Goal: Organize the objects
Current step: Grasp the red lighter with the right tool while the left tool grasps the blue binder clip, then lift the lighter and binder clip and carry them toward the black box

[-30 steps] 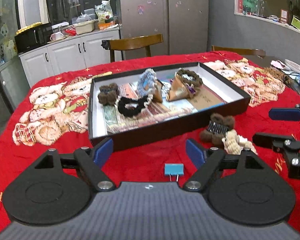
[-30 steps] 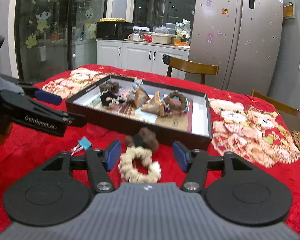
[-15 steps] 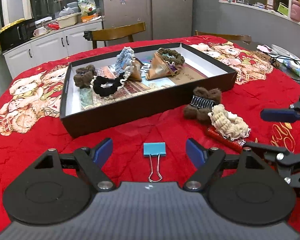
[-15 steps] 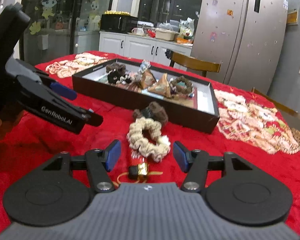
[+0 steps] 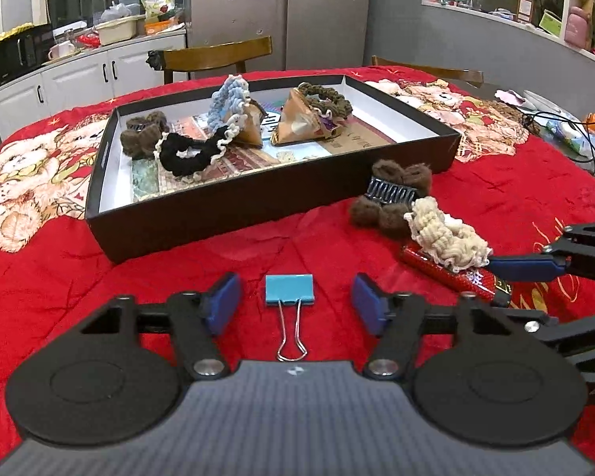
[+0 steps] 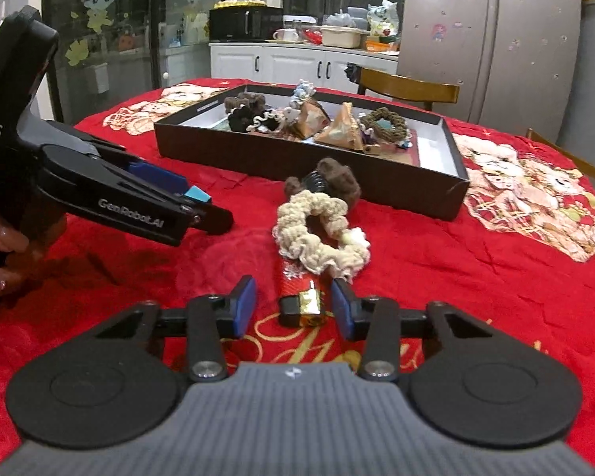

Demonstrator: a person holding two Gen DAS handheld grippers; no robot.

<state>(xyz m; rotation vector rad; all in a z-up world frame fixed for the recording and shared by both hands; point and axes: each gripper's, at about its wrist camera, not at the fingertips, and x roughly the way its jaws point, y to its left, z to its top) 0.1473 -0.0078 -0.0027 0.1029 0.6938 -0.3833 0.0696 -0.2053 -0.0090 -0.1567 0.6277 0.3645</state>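
While my left gripper hangs low over the red tablecloth, its jaws stand wide apart with the blue binder clip lying between them, untouched, wire handles pointing back toward me. To the right, my right gripper is also open, holding nothing, its blue pads either side of the near end of a red lighter (gold-capped), whose far end lies under a cream scrunchie. Just beyond that sits a brown fuzzy hair claw, near the front wall of the dark tray, which already holds several scrunchies.
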